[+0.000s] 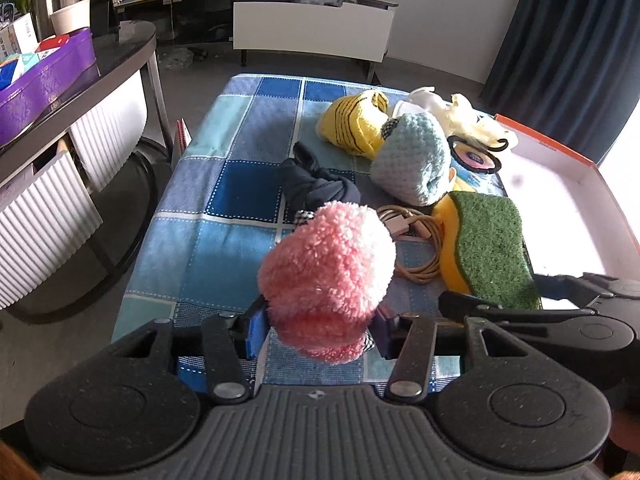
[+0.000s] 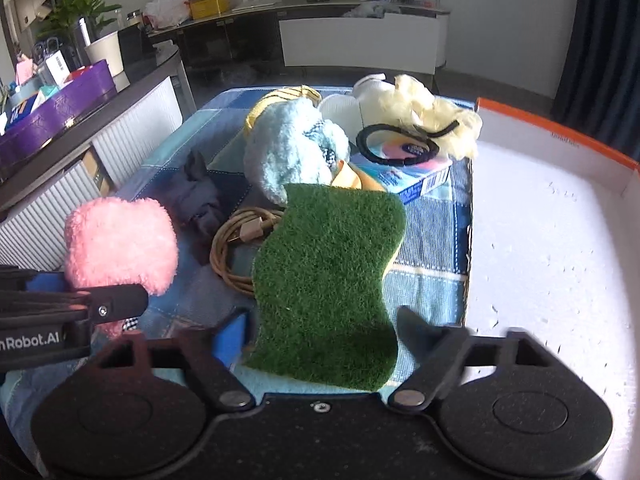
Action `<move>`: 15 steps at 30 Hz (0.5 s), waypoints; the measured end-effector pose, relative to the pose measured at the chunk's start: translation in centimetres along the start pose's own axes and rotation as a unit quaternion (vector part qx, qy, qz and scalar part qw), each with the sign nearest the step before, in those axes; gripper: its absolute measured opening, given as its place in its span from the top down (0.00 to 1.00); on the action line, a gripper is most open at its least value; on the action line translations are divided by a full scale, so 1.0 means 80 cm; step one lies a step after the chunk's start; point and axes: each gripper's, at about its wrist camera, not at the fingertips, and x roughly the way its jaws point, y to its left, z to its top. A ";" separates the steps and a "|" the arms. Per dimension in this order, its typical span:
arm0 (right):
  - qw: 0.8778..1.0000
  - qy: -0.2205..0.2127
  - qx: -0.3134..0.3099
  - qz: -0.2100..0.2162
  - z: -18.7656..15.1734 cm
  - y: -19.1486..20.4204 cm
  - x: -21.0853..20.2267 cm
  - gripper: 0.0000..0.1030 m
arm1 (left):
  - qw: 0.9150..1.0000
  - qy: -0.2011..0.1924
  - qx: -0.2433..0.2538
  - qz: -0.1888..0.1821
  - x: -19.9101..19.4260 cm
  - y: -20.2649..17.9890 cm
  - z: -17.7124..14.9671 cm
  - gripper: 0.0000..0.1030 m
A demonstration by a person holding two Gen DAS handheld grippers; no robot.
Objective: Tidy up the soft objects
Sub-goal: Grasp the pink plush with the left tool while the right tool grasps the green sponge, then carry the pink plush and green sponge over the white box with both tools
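Left wrist view — left gripper [image 1: 318, 326] clenched on fluffy pink pompom [image 1: 326, 276]; right gripper [image 2: 320, 334] released, astride bristly green wavy-edged sponge [image 2: 328, 280].

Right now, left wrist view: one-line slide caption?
Left gripper shut on pink fluffy toy above blue checked cloth.

Blue checked cloth [image 1: 224, 200] carries a sponge [image 2: 328, 280] between the right fingers, cable [image 2: 232, 248] beyond them.

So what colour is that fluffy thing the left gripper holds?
Pink: the fluffy ball in the left gripper, clearest in the left wrist view.
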 end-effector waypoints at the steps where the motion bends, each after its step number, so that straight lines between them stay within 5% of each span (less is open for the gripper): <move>1: 1.000 -0.001 0.004 0.003 -0.001 -0.002 -0.003 0.21 | 1.000 -0.001 0.000 -0.001 -0.001 -0.001 0.000 0.49; 15: 0.998 -0.055 0.032 0.009 -0.012 -0.037 -0.072 0.21 | 1.000 -0.016 0.007 -0.012 -0.017 -0.021 0.000 0.49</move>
